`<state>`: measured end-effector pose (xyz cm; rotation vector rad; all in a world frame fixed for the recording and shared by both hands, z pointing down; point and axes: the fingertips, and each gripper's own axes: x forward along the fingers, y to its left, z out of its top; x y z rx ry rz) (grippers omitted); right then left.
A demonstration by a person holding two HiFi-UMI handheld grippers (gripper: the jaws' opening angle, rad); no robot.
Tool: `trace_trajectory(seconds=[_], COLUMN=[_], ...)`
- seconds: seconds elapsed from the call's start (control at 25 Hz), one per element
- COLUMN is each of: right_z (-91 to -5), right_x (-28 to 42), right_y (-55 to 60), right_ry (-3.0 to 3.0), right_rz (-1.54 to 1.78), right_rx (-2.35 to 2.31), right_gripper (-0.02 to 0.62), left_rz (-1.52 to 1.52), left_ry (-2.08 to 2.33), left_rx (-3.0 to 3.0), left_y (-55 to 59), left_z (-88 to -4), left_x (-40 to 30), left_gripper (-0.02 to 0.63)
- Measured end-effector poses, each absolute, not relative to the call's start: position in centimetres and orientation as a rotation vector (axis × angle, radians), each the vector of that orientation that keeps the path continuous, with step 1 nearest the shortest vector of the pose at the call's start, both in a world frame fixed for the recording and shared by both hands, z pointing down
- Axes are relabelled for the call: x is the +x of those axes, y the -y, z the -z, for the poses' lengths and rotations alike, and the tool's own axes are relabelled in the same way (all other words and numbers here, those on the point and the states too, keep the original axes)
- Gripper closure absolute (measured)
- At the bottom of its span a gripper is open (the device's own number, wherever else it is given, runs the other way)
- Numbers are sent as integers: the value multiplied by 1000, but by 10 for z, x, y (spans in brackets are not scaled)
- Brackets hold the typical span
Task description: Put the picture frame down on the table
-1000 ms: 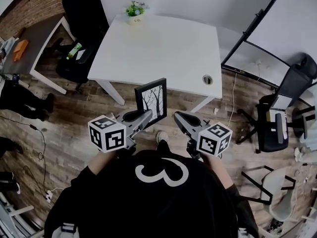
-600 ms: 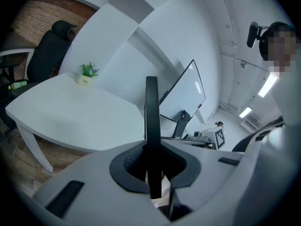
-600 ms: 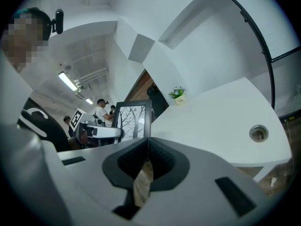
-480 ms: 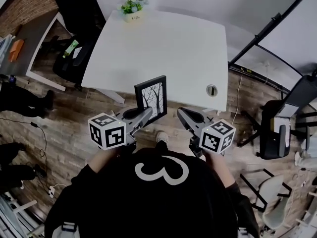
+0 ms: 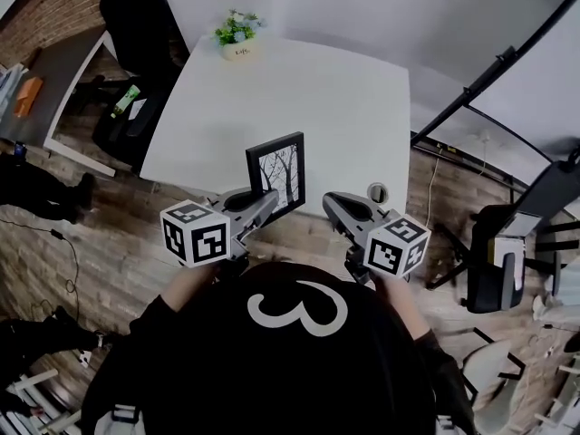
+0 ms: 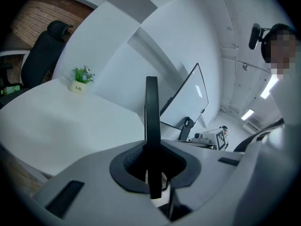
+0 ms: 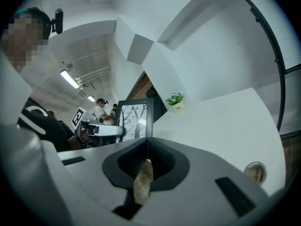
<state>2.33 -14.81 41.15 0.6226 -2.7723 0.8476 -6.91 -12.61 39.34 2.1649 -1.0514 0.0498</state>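
Note:
The black picture frame (image 5: 277, 175) with a tree print stands upright, held by its lower edge in my left gripper (image 5: 265, 203). It hangs over the near edge of the white table (image 5: 299, 89). In the left gripper view the frame (image 6: 152, 121) shows edge-on, and the jaws of the gripper (image 6: 153, 166) are shut on it. My right gripper (image 5: 333, 205) is to the right of the frame, apart from it. Its jaws (image 7: 147, 161) are shut with nothing between them. From there I see the frame's (image 7: 134, 119) front, with the left gripper (image 7: 101, 130) below it.
A small potted plant (image 5: 237, 34) sits at the table's far left corner. A round cable hole (image 5: 378, 192) is in the near right corner. Office chairs (image 5: 507, 243) stand on the wooden floor at the right. A second desk (image 5: 63, 71) stands at the left.
I have come closer to the table. The frame, before over the floor in front of it, now hangs over the table's near edge. Both grippers keep their hold and spacing.

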Motion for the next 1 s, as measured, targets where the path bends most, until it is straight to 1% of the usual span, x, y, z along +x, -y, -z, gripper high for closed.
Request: trace_trajectory(seconds=[0.52,1.0], right_z=[-415,-422], right_x=[14,0], right_y=[158,201], right_ry=[2754,2717], right_rz=[-864,-937], right_rx=[608,702], right_gripper=[572,571], left_rz=[-34,-122], left_ry=[1052,967], left_rx=[2150,2130], left_y=[140,187], left_z=[-390,-405], left_x=[-77,-94], left_gripper=[557,557])
